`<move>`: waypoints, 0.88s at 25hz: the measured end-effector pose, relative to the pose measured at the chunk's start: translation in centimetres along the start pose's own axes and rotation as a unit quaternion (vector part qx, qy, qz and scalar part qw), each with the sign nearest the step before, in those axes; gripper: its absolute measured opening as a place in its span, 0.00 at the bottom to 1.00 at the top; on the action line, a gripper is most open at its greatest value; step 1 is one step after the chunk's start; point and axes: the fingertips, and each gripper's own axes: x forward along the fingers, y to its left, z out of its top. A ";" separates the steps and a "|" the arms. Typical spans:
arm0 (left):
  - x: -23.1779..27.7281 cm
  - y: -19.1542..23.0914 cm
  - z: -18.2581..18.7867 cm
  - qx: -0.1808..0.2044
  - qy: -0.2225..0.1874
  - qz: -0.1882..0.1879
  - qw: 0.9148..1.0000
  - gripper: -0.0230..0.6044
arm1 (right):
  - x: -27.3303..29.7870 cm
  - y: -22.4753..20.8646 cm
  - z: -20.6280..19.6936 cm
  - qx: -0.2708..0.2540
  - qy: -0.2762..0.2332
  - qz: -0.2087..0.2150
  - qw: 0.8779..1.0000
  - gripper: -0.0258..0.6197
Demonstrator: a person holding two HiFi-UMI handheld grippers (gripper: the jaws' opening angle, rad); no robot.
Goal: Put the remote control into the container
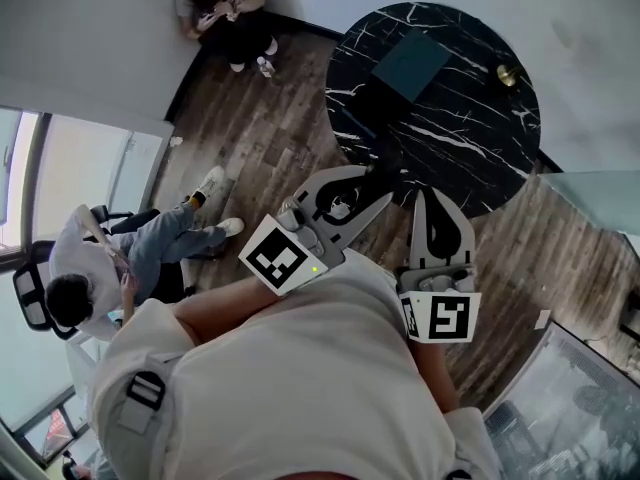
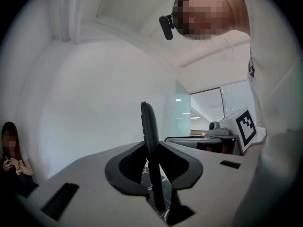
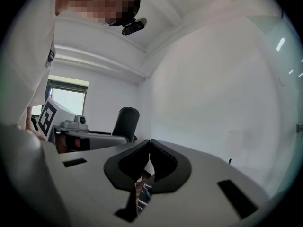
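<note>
I have the remote control (image 2: 149,122) clamped in the left gripper (image 2: 152,144). Its jaws stand partly apart, and their pads press on the remote's two flat faces. In the left gripper view the remote stands edge-on between them, a slim dark bar that runs along the jaws and sticks out well past their tips. The right gripper (image 3: 149,143) holds nothing; its jaws are closed, tip against tip, with only a thin seam between the pads. From the head view both grippers sit side by side in front of my body, pointing toward the far side, left one angled a little to the right. Ahead of them is the round black marbled worktop (image 1: 470,138), and the remote's far end shows against its near edge, dark on dark, so I can't trace its outline well there. The container (image 1: 412,64), a dark teal box, rests on the worktop farther off, beyond the remote's tip and apart from it. A small gold object (image 1: 508,75) sits on the worktop to the container's right.
</note>
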 end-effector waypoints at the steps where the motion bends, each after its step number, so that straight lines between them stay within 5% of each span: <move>1: 0.5 1.1 0.2 0.000 -0.002 -0.002 1.000 0.17 | 1.0 -0.5 0.2 0.000 -0.001 -0.005 1.000 0.06; 10: 4.2 7.9 0.4 0.004 0.012 -0.028 1.000 0.17 | 7.8 -3.5 0.0 0.012 0.000 -0.043 0.999 0.06; 22: 7.0 11.3 -0.6 0.017 0.036 -0.048 0.998 0.17 | 11.0 -5.6 -0.7 0.037 0.007 -0.047 0.998 0.06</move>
